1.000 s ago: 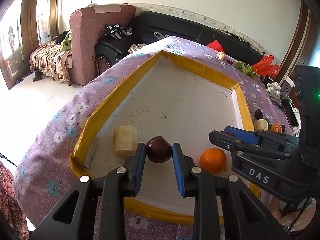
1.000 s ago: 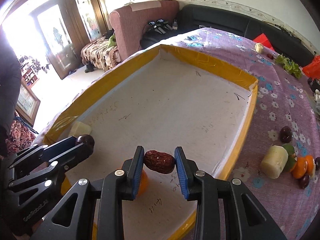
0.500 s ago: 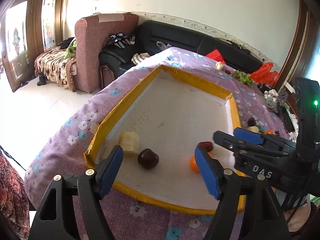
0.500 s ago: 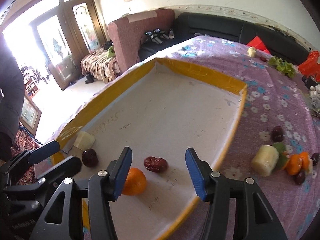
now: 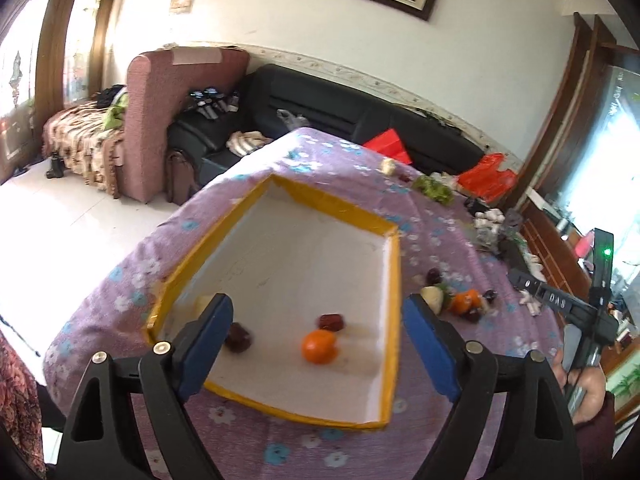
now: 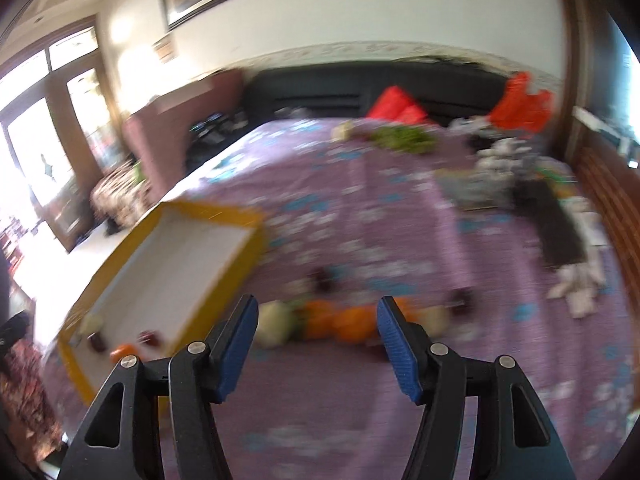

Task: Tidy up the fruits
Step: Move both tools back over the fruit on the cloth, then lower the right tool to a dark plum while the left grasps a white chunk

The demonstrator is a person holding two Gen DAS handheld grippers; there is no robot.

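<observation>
Indoors, a purple floral tablecloth (image 5: pixel 348 160) fronts a black sofa (image 5: pixel 360 120); both hand-held grippers are opening, empty.

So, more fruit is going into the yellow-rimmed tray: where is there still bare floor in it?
The tray's far half, up to the far yellow rim, is bare white. The near end is crowded: an orange, a red date, a dark round fruit and a pale chunk in the near-left corner.

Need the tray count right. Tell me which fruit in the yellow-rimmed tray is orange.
The round orange citrus fruit, nearest the tray's front rim; the wrinkled red date and dark plum are dark.
</observation>
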